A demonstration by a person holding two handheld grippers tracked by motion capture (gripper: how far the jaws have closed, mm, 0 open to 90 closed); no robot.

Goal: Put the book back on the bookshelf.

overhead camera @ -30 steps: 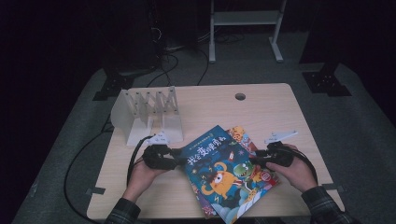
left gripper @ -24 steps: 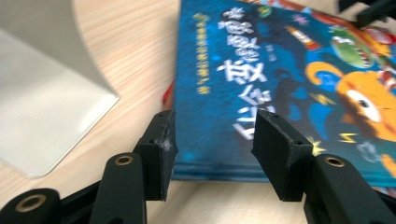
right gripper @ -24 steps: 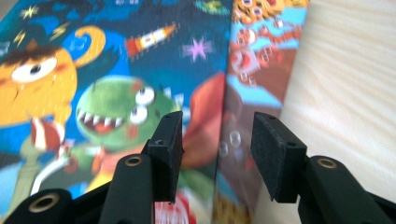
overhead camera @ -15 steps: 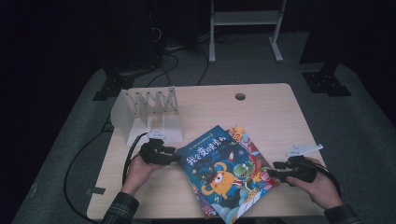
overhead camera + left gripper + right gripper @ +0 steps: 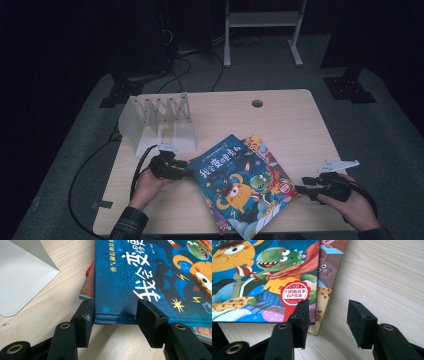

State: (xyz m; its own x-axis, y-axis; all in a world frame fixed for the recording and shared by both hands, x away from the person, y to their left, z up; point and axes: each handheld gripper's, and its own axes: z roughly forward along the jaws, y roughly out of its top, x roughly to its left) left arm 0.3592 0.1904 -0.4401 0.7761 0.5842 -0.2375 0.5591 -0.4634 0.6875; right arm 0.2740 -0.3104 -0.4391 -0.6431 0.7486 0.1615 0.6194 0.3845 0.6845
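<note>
High view – book: a blue picture book [image 5: 240, 187] with a glossy cover, white lettering, an orange monster and a green dinosaur, lies slanted on top of a second book [image 5: 260, 147] at the near middle of the worktop [image 5: 280, 120].
High view – worktop: pale wood grain, rounded corners, a small round hole near the far edge.
High view – rack: a white folding rack [image 5: 157, 122] with thin upright dividers stands at the far left.
High view – grippers: left gripper [image 5: 186, 172] at the book's left edge; right gripper [image 5: 301, 189] just off its right corner.
Left gripper view – book: the hard, thick cover corner [image 5: 117, 315] sits between the matte black jaws, which are part open; one jaw touches the spine edge, the other rests over the cover.
Right gripper view – book: the dinosaur corner [image 5: 274, 290] with a red scalloped sticker [image 5: 294, 293].
Right gripper view – jaws: half open and opening, holding nothing; one overlaps the book corner, the other stands over bare wood.
</note>
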